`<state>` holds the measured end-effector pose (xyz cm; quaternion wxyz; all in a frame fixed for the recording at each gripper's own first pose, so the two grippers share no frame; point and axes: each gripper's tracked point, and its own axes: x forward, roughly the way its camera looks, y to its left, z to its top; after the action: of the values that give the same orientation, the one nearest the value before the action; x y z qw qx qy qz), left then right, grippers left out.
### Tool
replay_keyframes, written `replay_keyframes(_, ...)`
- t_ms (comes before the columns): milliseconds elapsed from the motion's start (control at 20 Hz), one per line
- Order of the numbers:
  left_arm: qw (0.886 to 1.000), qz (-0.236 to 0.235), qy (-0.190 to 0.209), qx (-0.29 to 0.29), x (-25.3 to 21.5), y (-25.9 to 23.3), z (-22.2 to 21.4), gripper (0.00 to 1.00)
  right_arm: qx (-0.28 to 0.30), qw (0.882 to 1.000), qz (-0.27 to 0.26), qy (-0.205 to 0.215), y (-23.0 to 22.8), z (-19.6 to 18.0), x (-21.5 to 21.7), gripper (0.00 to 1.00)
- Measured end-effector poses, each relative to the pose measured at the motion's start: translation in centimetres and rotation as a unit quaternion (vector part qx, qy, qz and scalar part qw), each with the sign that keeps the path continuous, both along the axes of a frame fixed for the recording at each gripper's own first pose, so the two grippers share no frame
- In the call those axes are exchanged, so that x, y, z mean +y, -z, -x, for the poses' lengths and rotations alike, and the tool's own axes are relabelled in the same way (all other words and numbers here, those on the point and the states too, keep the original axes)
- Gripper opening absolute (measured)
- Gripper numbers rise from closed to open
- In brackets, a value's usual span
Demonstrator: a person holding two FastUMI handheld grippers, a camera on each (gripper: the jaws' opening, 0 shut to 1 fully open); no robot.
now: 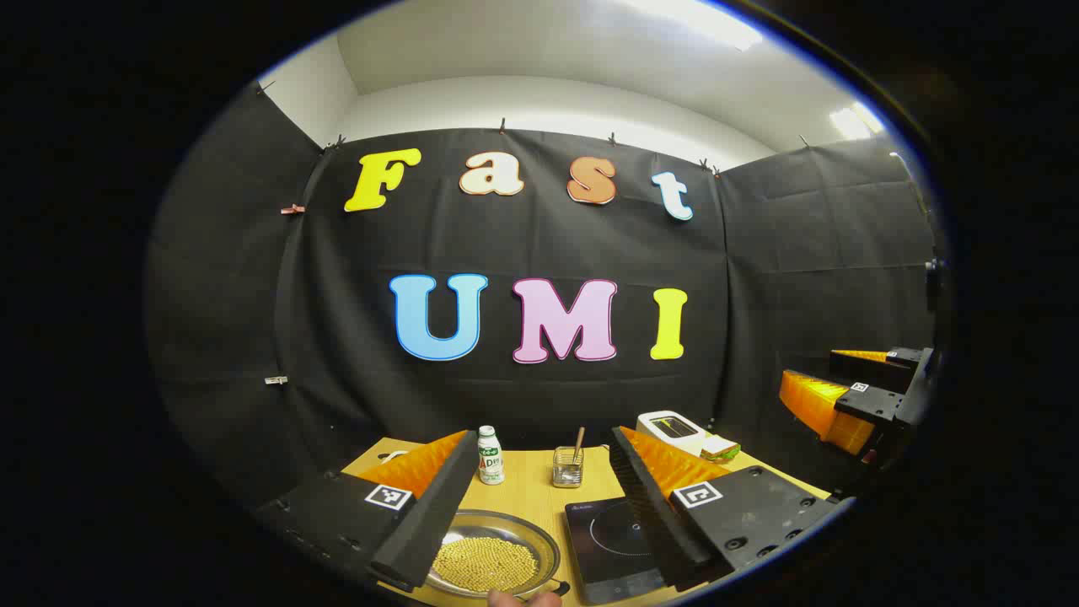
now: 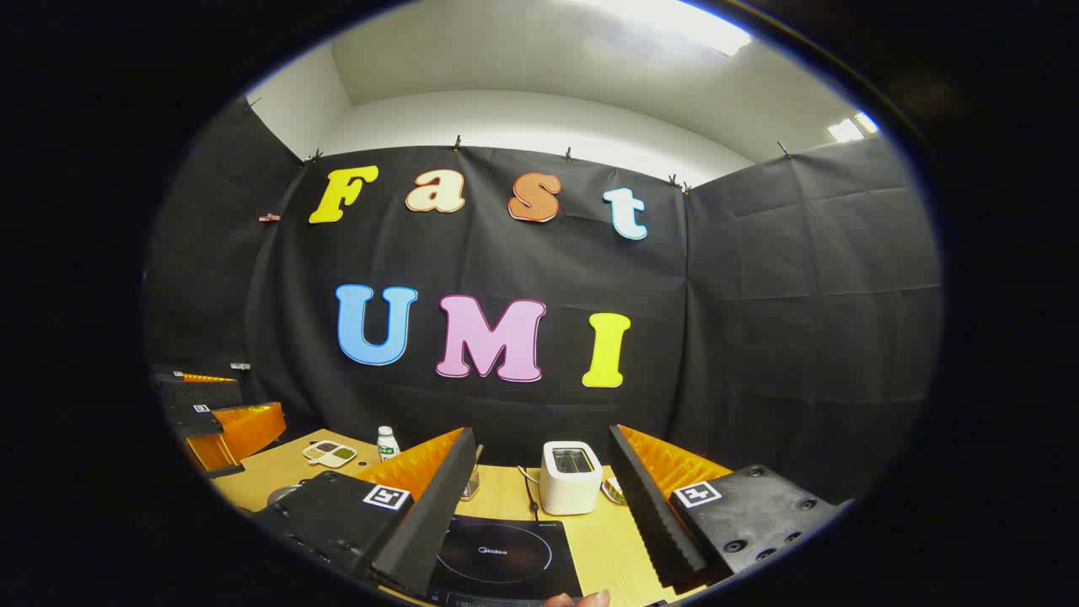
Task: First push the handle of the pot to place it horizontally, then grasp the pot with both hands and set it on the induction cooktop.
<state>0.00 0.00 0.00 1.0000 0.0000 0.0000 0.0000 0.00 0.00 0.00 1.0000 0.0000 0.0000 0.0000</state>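
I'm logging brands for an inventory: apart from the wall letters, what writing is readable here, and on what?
"Midea": flat black glass induction cooktop, inside its ring.
Small white plastic bottle with green label: print too small to read.
Square black-and-white markers: patterns, no words.

Pot (image 1: 493,556), lower centre of left gripper view: silvery metal, filled with small yellow-gold beads. Induction cooktop (image 2: 506,558), bottom centre of right gripper view: glossy black, thin pale ring printed on top. Table (image 1: 531,493): light yellowish wood grain. Toaster (image 2: 571,477), centre bottom: white, dark slots. Bottle (image 1: 490,455), left of centre: white with green label. Small dish (image 2: 330,453), lower left: pale, with dark and green portions. Glass jar (image 1: 568,468): clear, brown stick inside.
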Motion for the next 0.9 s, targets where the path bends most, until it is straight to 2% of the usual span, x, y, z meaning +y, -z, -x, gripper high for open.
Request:
replay_keyframes(500, 1.000, -0.009, -0.015, -0.010, 0.7, -1.6, 1.0, 0.97, -0.004, 1.000, -0.003, -0.006, -1.3, 0.5, 0.0, 0.97)
replay_keyframes(850, 1.000, -0.008, -0.006, -0.011, 0.5, -1.5, 1.8, 0.96, 0.000, 1.000, 0.000, -0.011, -1.0, 0.7, 0.2, 0.99)
replay_keyframes(900, 1.000, -0.009, -0.014, -0.012, 0.9, -1.6, 2.0, 0.74, 0.001, 1.000, 0.001, -0.011, -1.0, 0.7, 0.2, 0.97)
